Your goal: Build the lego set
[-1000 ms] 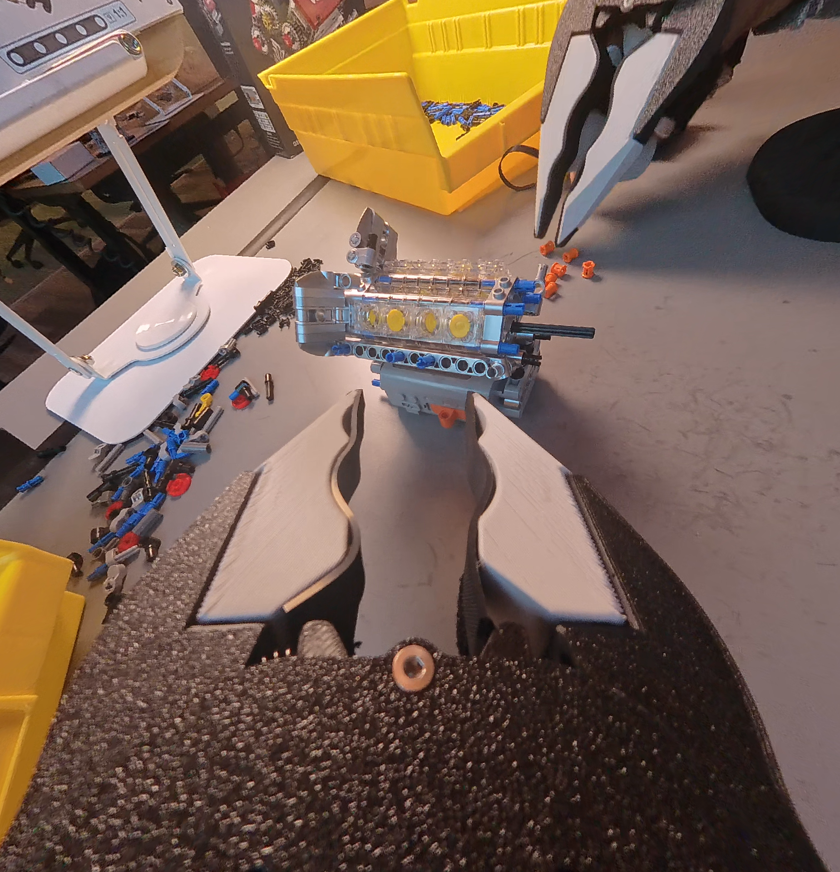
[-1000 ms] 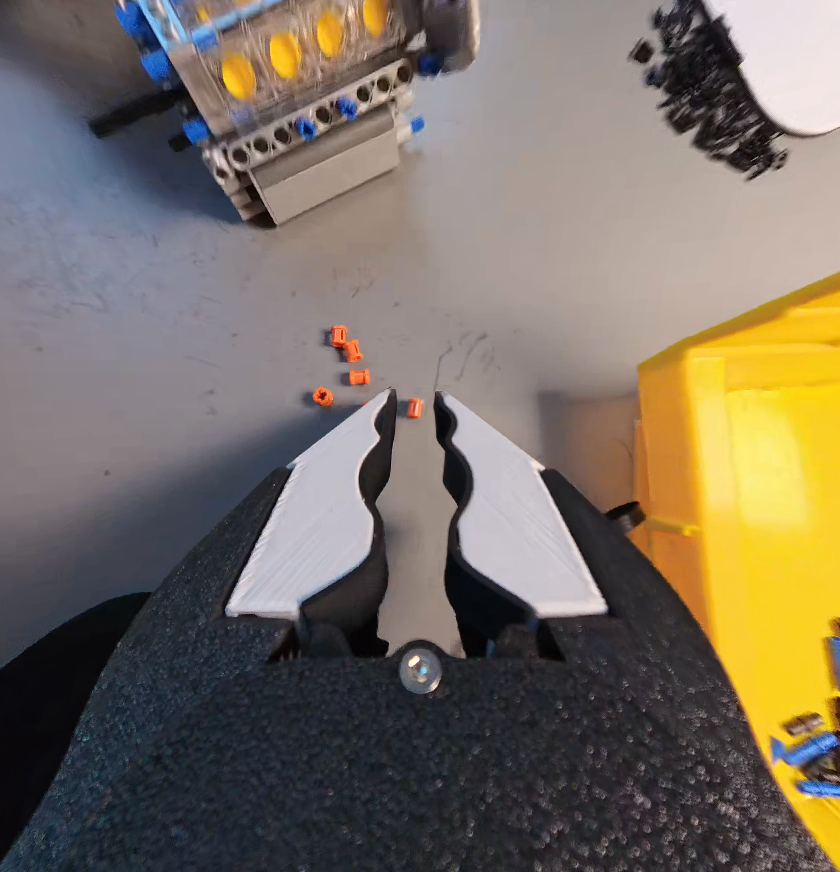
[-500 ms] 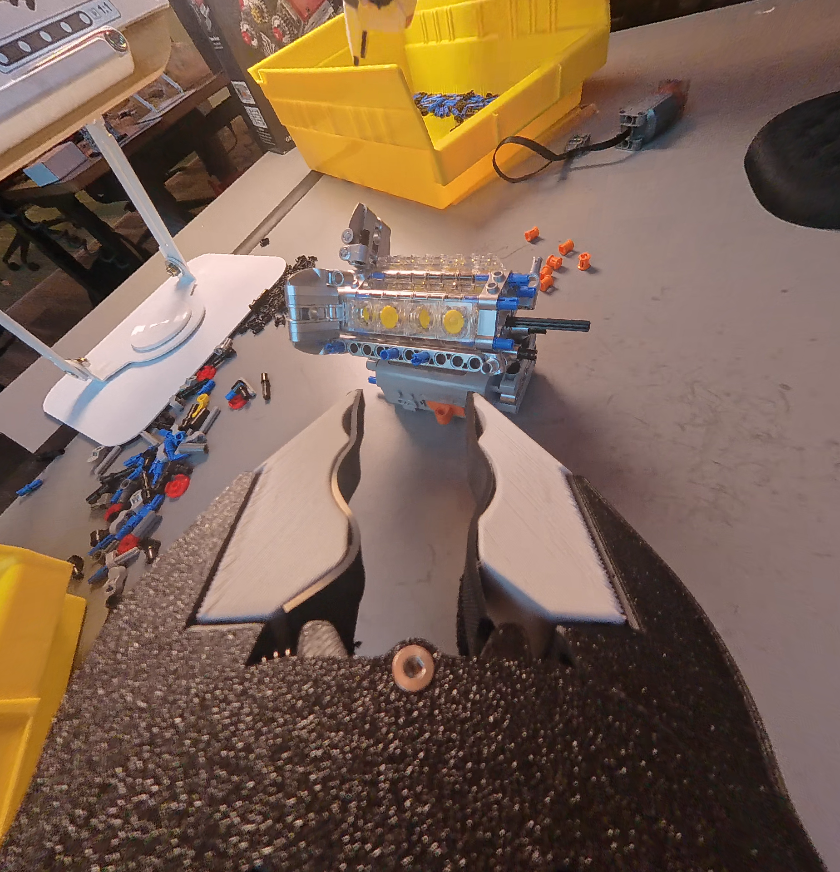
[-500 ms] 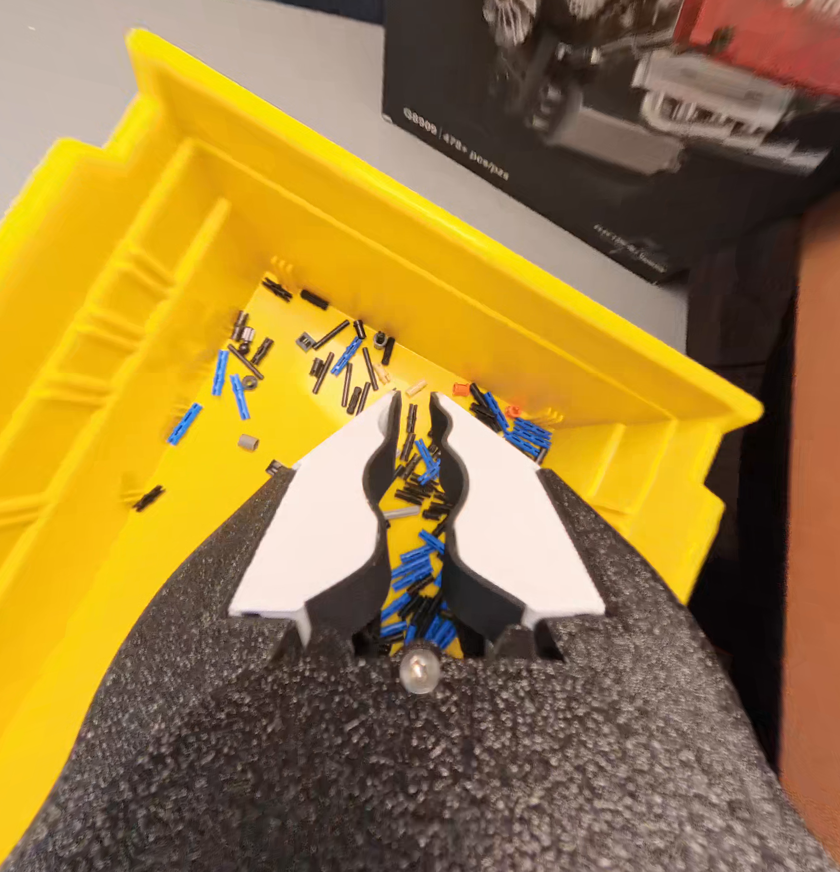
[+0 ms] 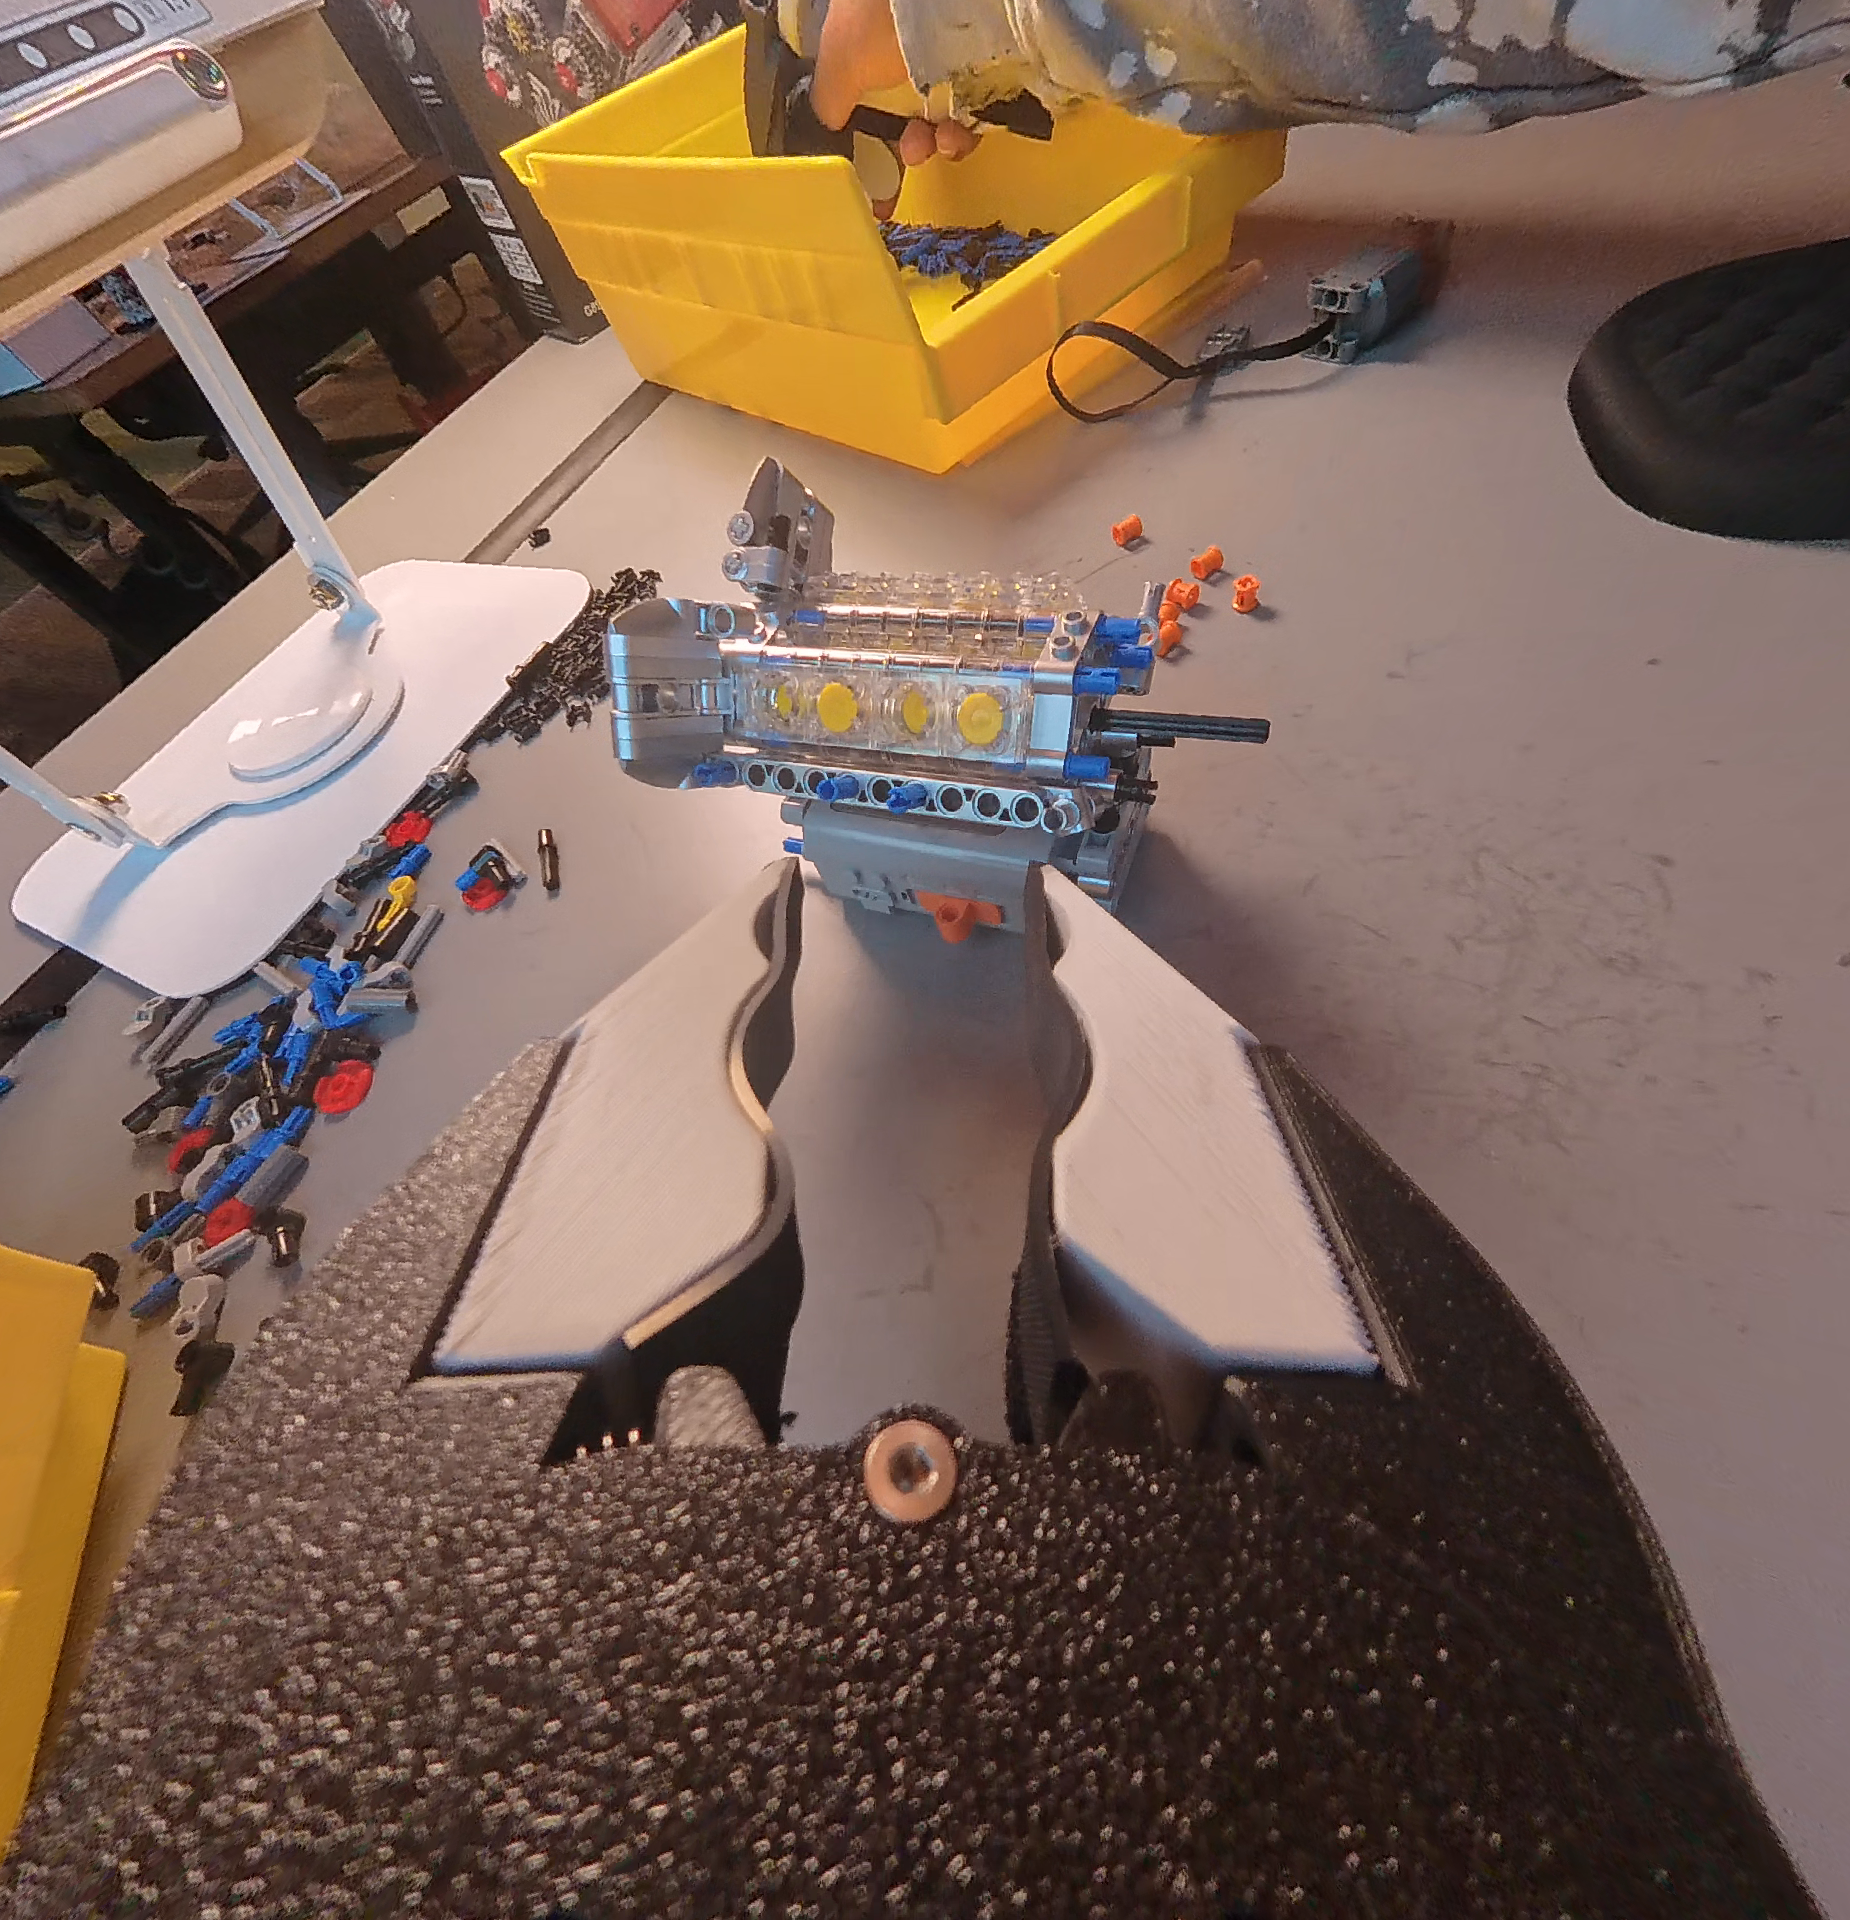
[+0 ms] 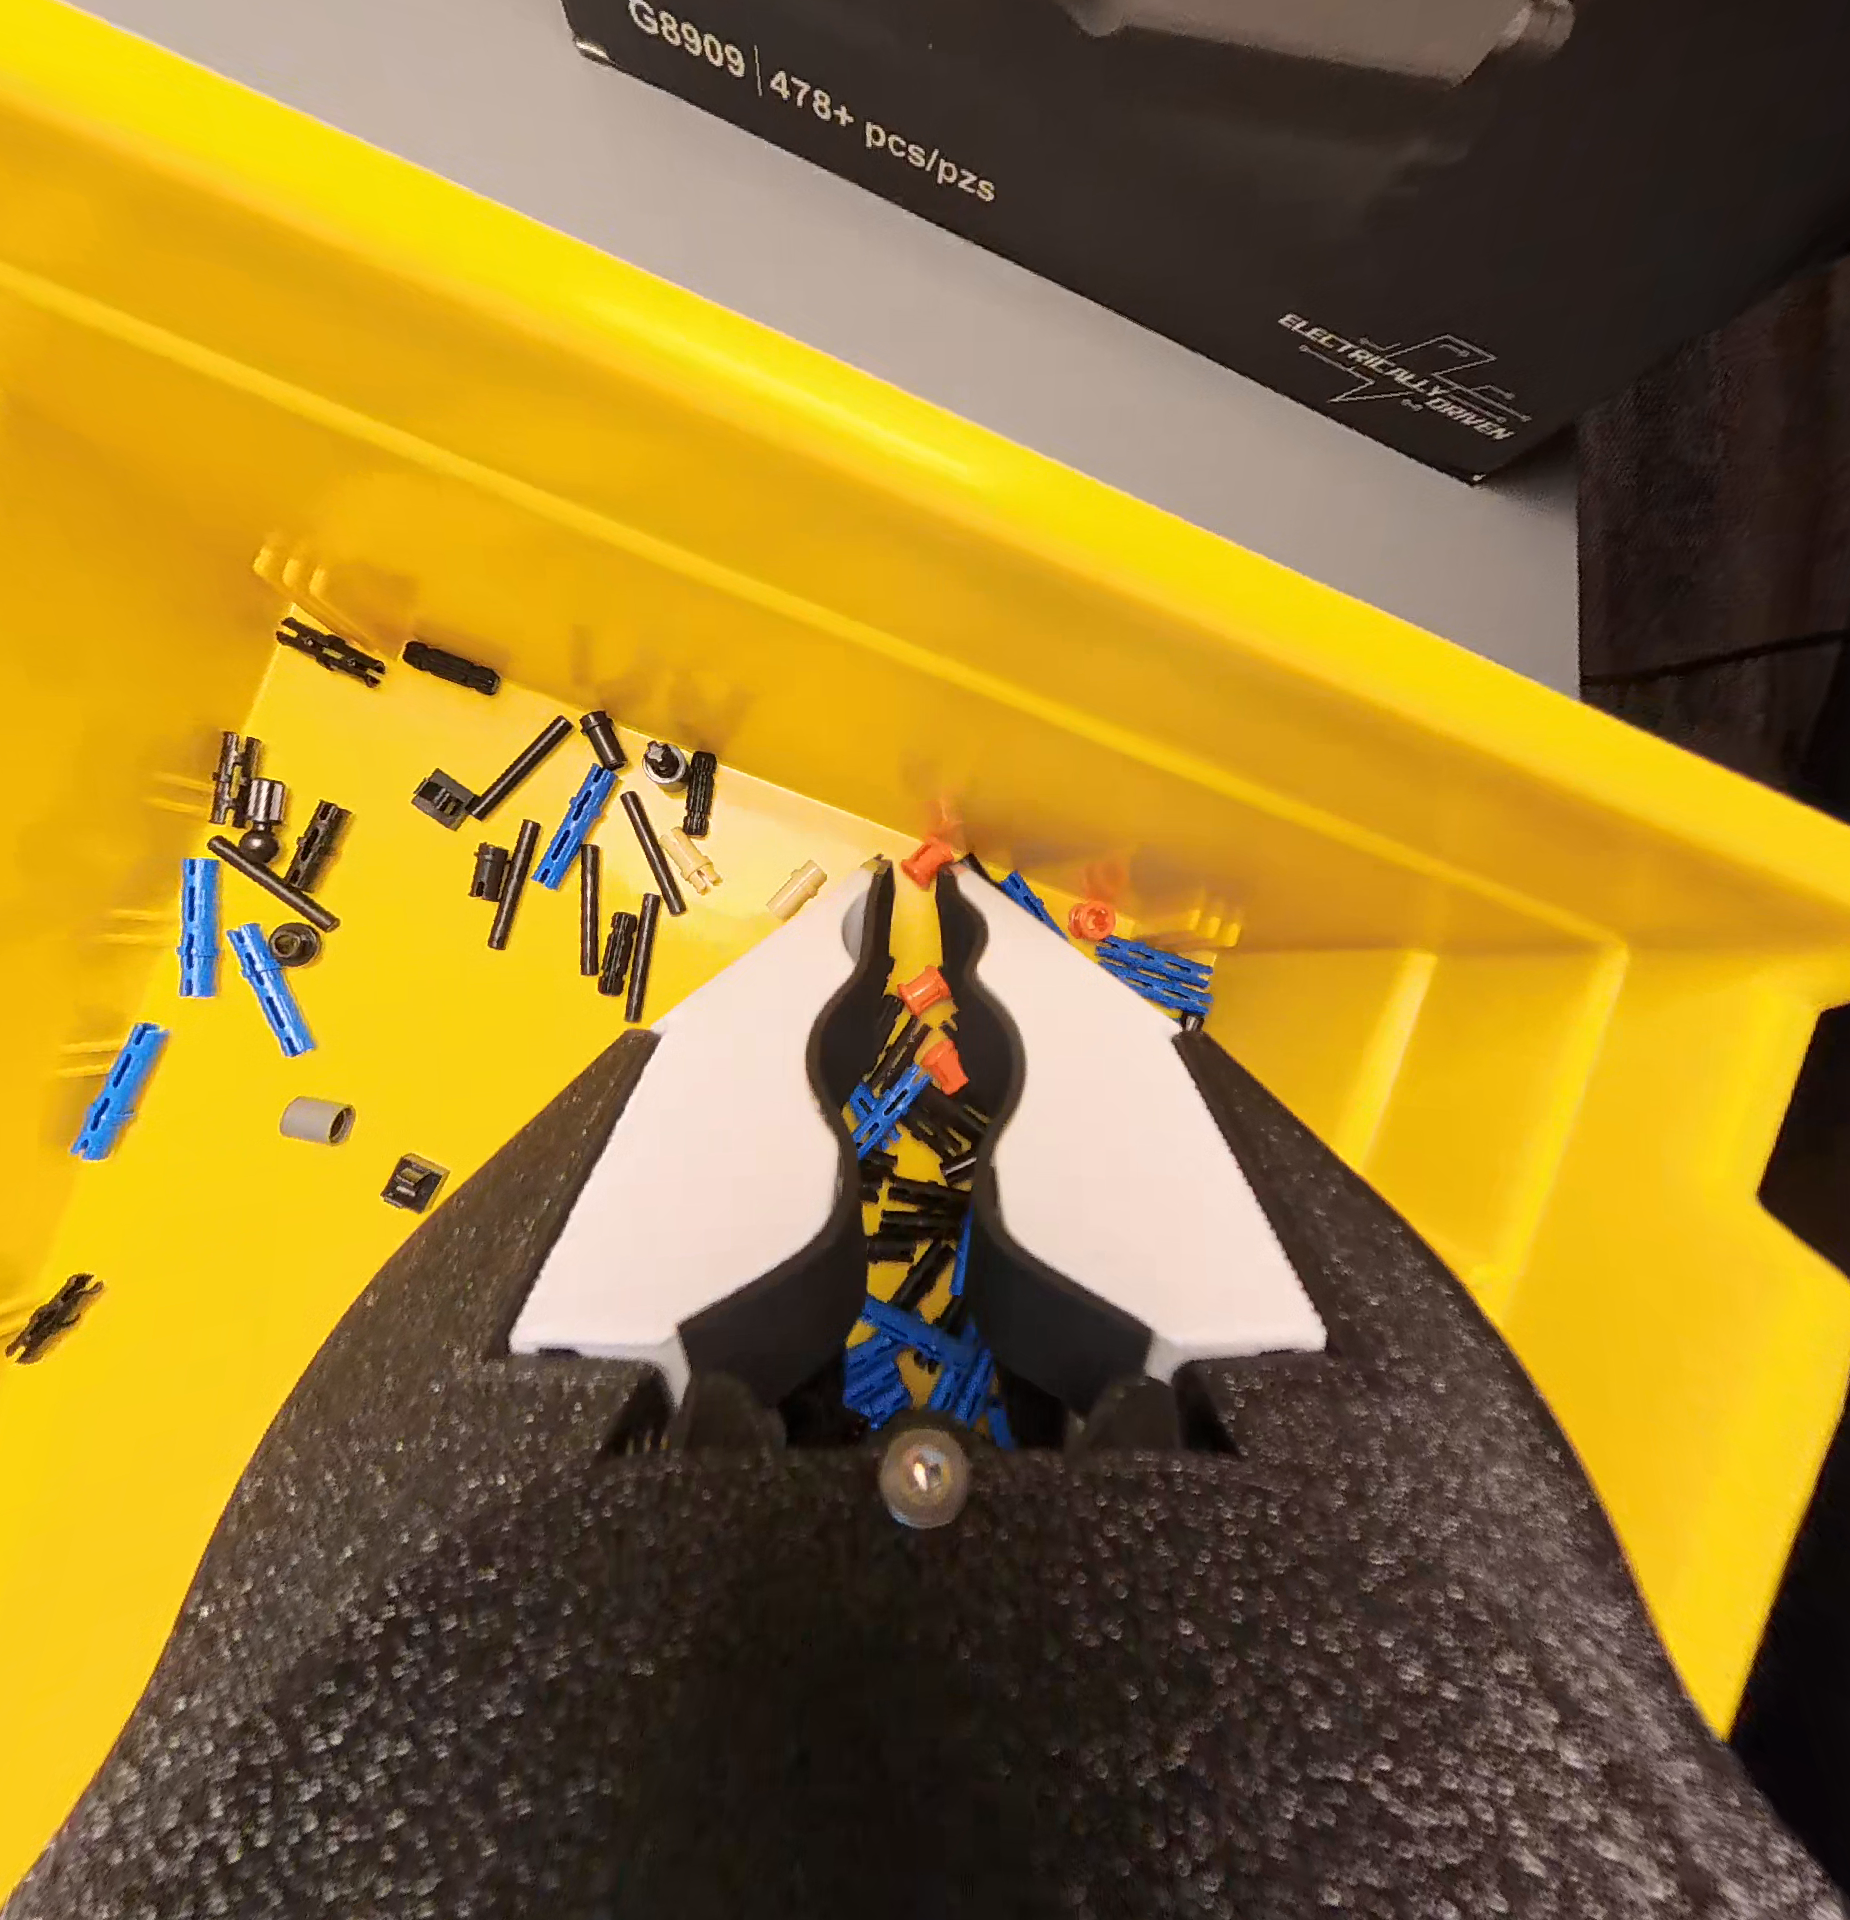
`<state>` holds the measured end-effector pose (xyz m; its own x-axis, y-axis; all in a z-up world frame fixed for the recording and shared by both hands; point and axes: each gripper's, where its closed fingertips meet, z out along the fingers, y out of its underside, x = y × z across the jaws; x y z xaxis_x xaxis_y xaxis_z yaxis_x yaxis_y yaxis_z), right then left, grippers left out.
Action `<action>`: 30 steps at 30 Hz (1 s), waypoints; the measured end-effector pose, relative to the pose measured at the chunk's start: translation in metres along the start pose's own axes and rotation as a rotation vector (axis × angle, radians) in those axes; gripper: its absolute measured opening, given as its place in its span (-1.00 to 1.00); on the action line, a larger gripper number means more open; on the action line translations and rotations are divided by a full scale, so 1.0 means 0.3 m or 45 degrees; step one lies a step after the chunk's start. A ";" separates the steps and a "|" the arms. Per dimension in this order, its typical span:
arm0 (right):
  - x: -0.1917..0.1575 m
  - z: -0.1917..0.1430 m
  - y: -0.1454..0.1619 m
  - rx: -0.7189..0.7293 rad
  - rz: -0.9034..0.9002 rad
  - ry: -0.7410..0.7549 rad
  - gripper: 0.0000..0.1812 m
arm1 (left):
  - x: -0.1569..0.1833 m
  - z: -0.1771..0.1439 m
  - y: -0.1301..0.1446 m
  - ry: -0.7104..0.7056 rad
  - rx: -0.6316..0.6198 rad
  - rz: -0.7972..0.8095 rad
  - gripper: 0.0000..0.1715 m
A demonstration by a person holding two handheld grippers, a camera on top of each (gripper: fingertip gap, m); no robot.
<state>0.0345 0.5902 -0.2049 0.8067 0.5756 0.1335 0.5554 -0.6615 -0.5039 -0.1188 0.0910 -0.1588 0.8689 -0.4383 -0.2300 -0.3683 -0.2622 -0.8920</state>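
A grey, clear and yellow brick engine model [image 5: 879, 717] stands on the grey table [image 5: 1523, 935]. My left gripper [image 5: 916, 883] is open and empty, its fingertips close to the model's base on either side of an orange stud. My right gripper [image 6: 916, 871] is down inside the yellow bin [image 6: 900, 582], its jaws a narrow gap apart. A small orange piece [image 6: 926, 858] lies right at its tips by the bin wall; I cannot tell whether they touch it. More orange pieces [image 6: 921, 987] lie among blue and black pins. In the left wrist view a hand [image 5: 869, 83] reaches into that bin [image 5: 775, 291].
Several orange pieces [image 5: 1201, 563] lie on the table right of the model. A white lamp base [image 5: 277, 748], a pile of small parts [image 5: 266, 1070], a grey motor with cable [image 5: 1368, 296], a black pad [image 5: 1752, 395], a second yellow bin [image 5: 17, 1455] and a black box [image 6: 1212, 156] surround it. My right fingertips sit around 55 cm from my left ones.
My right gripper left the orange pieces on the table and moved into the yellow bin, going lower and nearer its back wall. My left gripper has stayed put.
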 end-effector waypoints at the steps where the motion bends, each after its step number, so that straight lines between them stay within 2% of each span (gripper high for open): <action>1: 0.000 0.002 -0.001 0.001 0.005 -0.001 -0.93 | 0.000 0.000 0.001 -0.001 -0.002 0.002 -0.52; 8: 0.004 0.005 -0.006 0.018 0.010 0.007 -0.94 | 0.003 0.002 0.003 -0.002 -0.007 0.012 -0.52; 11: -0.030 -0.041 -0.029 0.071 -0.010 -0.052 -0.94 | 0.002 0.002 0.005 -0.002 -0.010 0.011 -0.52; 13: -0.096 -0.153 -0.075 0.193 -0.066 -0.143 -0.94 | 0.002 0.002 0.004 -0.001 -0.010 0.011 -0.53; 16: -0.304 -0.456 -0.094 0.495 -0.325 -0.390 -0.93 | 0.003 0.002 0.005 -0.001 -0.011 0.013 -0.53; 18: -0.478 -0.658 0.015 0.619 -0.576 -0.573 -0.93 | 0.004 0.003 0.006 0.000 -0.012 0.015 -0.53; 20: -0.649 -0.774 0.237 0.574 -0.852 -0.777 -0.93 | 0.005 0.004 0.007 -0.001 -0.016 0.019 -0.53; 21: -0.711 -0.794 0.355 0.537 -0.978 -0.829 -0.93 | 0.006 0.006 0.008 -0.003 -0.018 0.023 -0.53; 24: -0.799 -0.727 0.664 0.342 -1.226 -0.828 -0.93 | 0.010 0.008 0.011 -0.013 -0.028 0.042 -0.53; 25: -0.817 -0.699 0.730 0.310 -1.246 -0.841 -0.93 | 0.012 0.010 0.013 -0.017 -0.032 0.053 -0.53; 27: -0.829 -0.638 0.806 0.262 -1.247 -0.835 -0.93 | 0.017 0.012 0.016 -0.024 -0.040 0.078 -0.53; 30: -0.836 -0.598 0.820 0.268 -1.169 -0.836 -0.93 | 0.025 0.016 0.024 -0.033 -0.059 0.118 -0.53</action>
<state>0.0050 0.1969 -0.2093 -0.1806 0.9799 0.0845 0.7853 0.1954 -0.5874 -0.1134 0.0901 -0.1688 0.8385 -0.4400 -0.3215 -0.4620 -0.2612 -0.8475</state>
